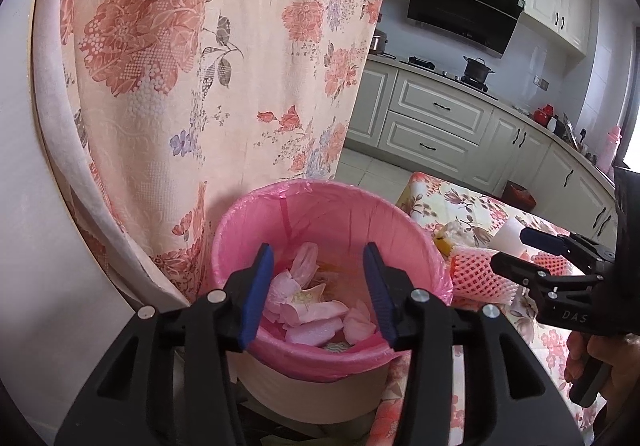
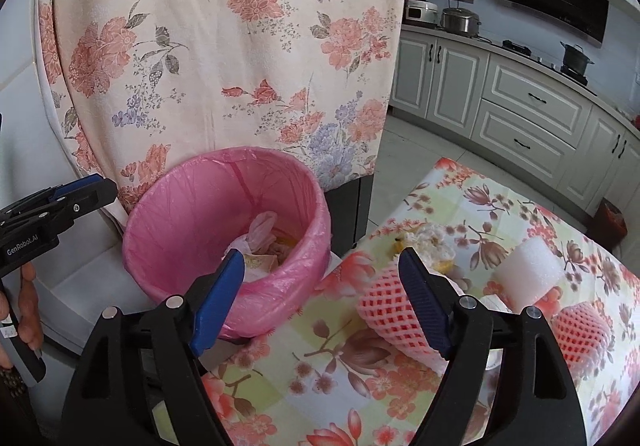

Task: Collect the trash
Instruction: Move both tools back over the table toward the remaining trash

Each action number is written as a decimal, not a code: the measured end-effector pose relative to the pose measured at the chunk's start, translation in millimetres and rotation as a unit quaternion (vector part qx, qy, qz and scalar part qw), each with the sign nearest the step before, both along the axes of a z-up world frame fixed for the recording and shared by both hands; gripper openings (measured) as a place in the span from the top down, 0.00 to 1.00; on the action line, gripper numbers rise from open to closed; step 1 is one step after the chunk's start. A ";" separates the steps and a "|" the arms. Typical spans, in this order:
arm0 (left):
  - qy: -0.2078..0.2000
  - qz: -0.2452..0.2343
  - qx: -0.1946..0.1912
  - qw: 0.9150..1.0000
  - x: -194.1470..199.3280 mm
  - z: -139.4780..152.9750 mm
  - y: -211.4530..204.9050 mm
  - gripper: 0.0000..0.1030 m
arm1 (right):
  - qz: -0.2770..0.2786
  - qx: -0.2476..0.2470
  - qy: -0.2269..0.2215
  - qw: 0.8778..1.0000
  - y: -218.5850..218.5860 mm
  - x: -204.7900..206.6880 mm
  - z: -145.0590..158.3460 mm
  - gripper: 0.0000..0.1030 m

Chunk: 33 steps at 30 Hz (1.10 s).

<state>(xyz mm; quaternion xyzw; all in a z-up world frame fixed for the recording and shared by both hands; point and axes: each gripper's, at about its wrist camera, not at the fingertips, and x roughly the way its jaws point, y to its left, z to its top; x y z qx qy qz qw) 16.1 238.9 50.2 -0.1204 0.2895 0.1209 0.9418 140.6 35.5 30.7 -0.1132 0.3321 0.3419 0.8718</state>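
A bin with a pink liner (image 1: 320,213) (image 2: 192,205) stands beside the floral table (image 2: 360,378) and holds pink scraps (image 1: 316,310). My left gripper (image 1: 320,286) is open and empty above the bin's mouth; it also shows in the right wrist view (image 2: 90,185). My right gripper (image 2: 324,266) is open and empty over the table's left edge, next to a pink foam fruit net (image 2: 390,310) (image 1: 476,270). It also shows in the left wrist view (image 1: 508,250). A second net (image 2: 582,330), a white foam block (image 2: 528,270) and a crumpled tissue with yellow scraps (image 2: 430,242) lie on the table.
A floral cloth (image 1: 208,57) hangs over a tall white appliance behind the bin. Kitchen cabinets (image 1: 432,113), a stove with a pot (image 1: 476,69) and a range hood (image 1: 464,5) line the far wall. A small dark red bin (image 2: 610,221) stands on the floor.
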 end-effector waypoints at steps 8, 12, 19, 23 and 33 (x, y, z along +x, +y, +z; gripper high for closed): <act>0.003 -0.016 0.004 1.000 8.1 0.2 -20.5 0.52 | -0.039 -0.004 0.005 0.999 -49.5 10.0 -9.9 0.26; 0.007 -0.027 0.008 1.000 14.0 0.6 -33.2 0.52 | -0.055 -0.004 0.008 0.998 -72.9 13.1 -14.4 0.25; 0.012 -0.042 0.014 0.999 21.8 0.7 -54.5 0.50 | -0.080 -0.001 0.014 0.997 -108.3 18.2 -23.2 0.24; 0.015 -0.052 0.018 0.998 28.1 0.1 -68.2 0.48 | -0.094 -0.001 0.019 0.995 -127.2 22.6 -30.1 0.24; 0.029 -0.080 0.024 0.996 49.9 -7.3 -103.6 0.46 | -0.125 0.004 0.037 0.991 -169.4 37.2 -49.7 0.24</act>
